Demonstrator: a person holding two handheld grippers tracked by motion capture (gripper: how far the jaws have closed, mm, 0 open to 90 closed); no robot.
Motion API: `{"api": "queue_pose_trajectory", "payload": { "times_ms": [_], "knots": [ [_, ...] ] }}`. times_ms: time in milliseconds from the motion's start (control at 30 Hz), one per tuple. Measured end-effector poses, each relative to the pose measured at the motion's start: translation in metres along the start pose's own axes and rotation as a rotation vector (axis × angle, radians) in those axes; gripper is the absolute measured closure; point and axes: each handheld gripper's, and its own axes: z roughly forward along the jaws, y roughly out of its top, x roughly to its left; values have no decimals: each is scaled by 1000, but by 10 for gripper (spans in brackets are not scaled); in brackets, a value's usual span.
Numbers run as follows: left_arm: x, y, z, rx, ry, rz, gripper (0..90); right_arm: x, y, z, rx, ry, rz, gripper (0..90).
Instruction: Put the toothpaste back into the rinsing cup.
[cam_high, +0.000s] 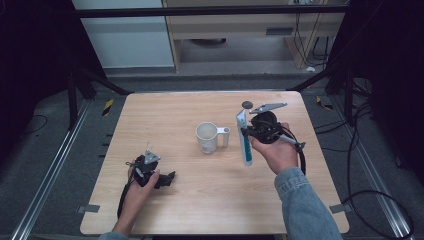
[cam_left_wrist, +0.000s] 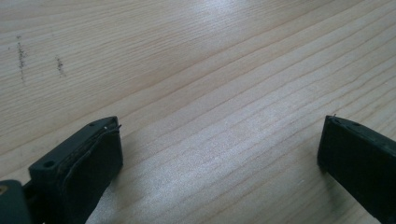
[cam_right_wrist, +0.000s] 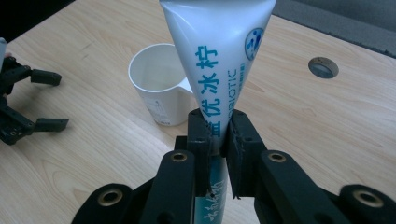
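Right gripper (cam_right_wrist: 218, 135) clamps toothpaste tube (cam_right_wrist: 219, 56); left gripper (cam_left_wrist: 219, 154) idle with nothing in it.

Right jaws closed tight on the tube's narrow part, tube held upright above the table (cam_high: 165, 200), just right of the white cup (cam_high: 207, 137). Tube's wide flat end points up. Left jaws spread wide, nothing between them, low over bare wood at the table's near-left, well apart from the cup.
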Motion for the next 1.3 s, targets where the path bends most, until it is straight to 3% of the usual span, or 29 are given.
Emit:
{"api": "queue_pose_trajectory", "payload": {
  "times_ms": [433,933,1133,1300],
  "knots": [
    [0,0,0,1,0,2,0,18,-6,9,-60,17,-7,807],
    [0,0,0,3,1,4,0,32,-6,15,-150,39,22,806],
    [0,0,0,1,0,2,0,36,-5,15,-168,39,27,806],
    [0,0,0,0,1,1,0,43,-5,14,-198,10,32,806]
  ]
}}
